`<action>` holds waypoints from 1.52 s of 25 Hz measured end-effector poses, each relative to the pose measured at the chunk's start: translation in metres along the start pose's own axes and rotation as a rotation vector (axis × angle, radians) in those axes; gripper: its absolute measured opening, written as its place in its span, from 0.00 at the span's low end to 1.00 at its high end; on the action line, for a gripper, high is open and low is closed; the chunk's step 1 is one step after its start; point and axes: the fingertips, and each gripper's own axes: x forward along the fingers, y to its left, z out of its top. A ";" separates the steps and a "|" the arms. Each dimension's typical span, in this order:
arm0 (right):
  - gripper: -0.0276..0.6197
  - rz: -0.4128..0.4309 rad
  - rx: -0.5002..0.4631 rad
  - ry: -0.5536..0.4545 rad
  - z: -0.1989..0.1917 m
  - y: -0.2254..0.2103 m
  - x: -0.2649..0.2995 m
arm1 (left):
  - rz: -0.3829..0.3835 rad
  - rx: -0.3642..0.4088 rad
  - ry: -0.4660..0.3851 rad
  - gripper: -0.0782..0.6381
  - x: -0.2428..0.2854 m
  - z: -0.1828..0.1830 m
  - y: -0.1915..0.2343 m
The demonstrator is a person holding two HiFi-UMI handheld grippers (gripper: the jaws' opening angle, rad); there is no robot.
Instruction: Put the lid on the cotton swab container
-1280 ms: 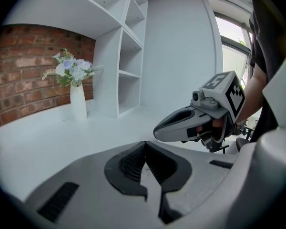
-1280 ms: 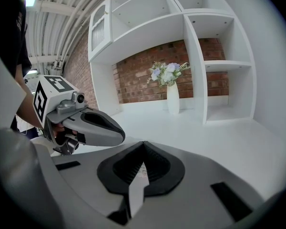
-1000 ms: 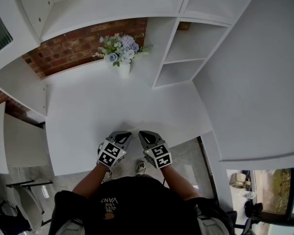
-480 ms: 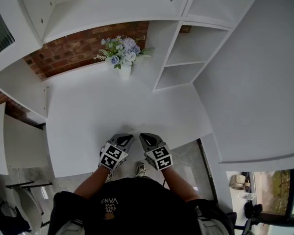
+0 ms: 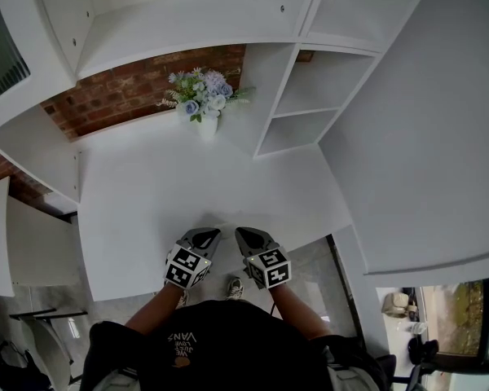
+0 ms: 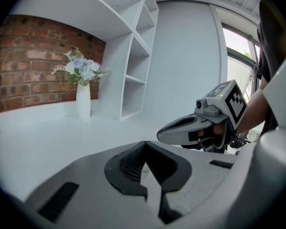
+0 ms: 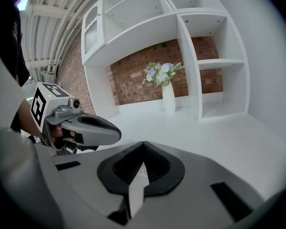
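Little has been shifted since the earlier frames: the left gripper and the right gripper are kept side by side over the near edge of the desk, and are seen only slightly lower in the head view. The cotton swab container and its lid are shown by no view, so their place cannot be told. The jaws of each gripper are pressed together, and nothing is pinched between them. The two grippers are pointed toward the back of the desk, near each other but apart.

The white desk top is seen bare around the grippers. At its back edge a white vase is stood upright, filled with pale blue and white flowers. A red brick wall is seen behind it. Just right of the vase, at the back right corner, a white shelf unit with open compartments is set. A long white shelf is carried above the brick. A grey floor is visible below the near edge, and a bright window is caught in the left gripper view.
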 end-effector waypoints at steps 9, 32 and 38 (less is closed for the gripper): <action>0.04 -0.050 0.053 -0.064 0.018 0.016 -0.029 | 0.013 -0.007 -0.056 0.12 -0.042 0.018 0.006; 0.04 -0.224 0.125 -0.151 0.021 0.067 -0.080 | -0.064 0.060 -0.097 0.12 -0.121 0.019 0.005; 0.04 -0.280 0.152 -0.170 0.017 0.076 -0.086 | -0.109 0.095 -0.103 0.12 -0.132 0.017 0.001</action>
